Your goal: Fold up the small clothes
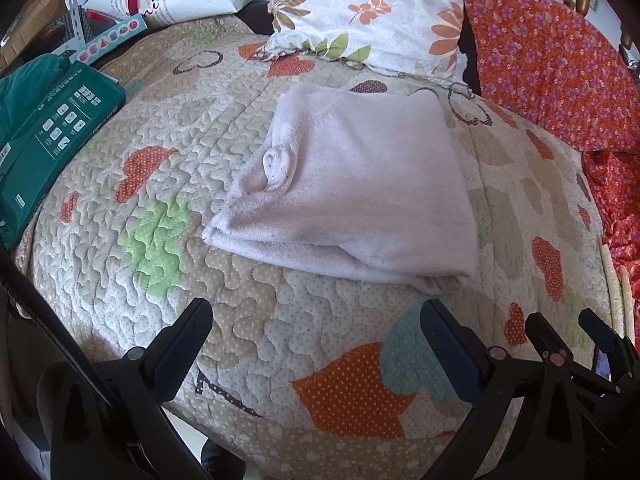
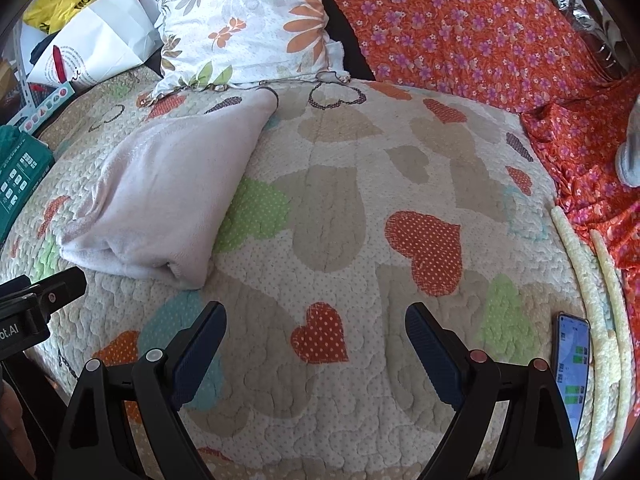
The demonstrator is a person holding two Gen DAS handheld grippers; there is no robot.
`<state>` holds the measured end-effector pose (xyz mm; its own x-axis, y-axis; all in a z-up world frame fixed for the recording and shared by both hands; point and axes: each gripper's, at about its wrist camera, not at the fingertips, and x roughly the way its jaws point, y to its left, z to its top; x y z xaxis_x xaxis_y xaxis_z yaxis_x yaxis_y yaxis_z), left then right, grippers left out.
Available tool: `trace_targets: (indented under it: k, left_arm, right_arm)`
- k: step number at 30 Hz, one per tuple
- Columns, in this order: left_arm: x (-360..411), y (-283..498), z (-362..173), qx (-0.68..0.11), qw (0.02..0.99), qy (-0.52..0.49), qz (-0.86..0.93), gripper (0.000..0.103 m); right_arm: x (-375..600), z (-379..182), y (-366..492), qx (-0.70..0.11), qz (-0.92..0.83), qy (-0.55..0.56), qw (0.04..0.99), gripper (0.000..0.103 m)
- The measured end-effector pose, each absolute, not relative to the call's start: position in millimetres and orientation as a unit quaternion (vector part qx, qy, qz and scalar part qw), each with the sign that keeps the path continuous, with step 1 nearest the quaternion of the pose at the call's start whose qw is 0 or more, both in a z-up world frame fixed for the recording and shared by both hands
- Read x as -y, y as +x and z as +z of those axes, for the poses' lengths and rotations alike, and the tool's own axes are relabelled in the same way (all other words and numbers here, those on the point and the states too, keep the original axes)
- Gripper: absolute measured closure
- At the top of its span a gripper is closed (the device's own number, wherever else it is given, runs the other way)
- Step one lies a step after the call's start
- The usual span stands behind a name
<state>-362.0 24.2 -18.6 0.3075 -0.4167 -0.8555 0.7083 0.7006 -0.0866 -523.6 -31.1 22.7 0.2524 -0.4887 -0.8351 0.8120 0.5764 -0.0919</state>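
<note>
Quilted with hearts, the bed cover [image 2: 340, 208] is filling both views, with one floral pillow [image 1: 368, 12] and an orange flowered blanket [image 2: 460, 32] lying at the far side. One pale pink garment [image 1: 352, 184] is lying on the cover already folded into a flat packet, far of the left gripper [image 1: 316, 340] and to the near left in the right wrist view. Both grippers are hovering just above the quilt, the right gripper [image 2: 316, 340] over bare quilt to the right of the garment; each is showing its jaws spread wide and gripping nothing. Judging from the neat packet, the fold is looking nearly finished; any last tidying is calling for pinching the thick near corner gently, without dragging the layers apart. One phone [image 2: 574, 372] is lying at the right edge, and one green box [image 1: 56, 140] at the left.
</note>
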Motion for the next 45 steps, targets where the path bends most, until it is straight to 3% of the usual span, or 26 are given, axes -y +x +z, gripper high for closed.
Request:
trace_targets:
  k: [23, 45]
  left_arm:
    - [-60.8, -378.6, 1.8, -0.45, 0.798, 0.119, -0.383, 0.0]
    - [-49.0, -381.3, -18.2, -0.465, 0.787, 0.14, -0.381, 0.0]
  right_arm:
    - [-4.8, 37.6, -531.3, -0.43, -0.425, 0.171, 0.778, 0.009]
    - [0.1, 21.0, -532.8, -0.445, -0.425, 0.175, 0.768, 0.009]
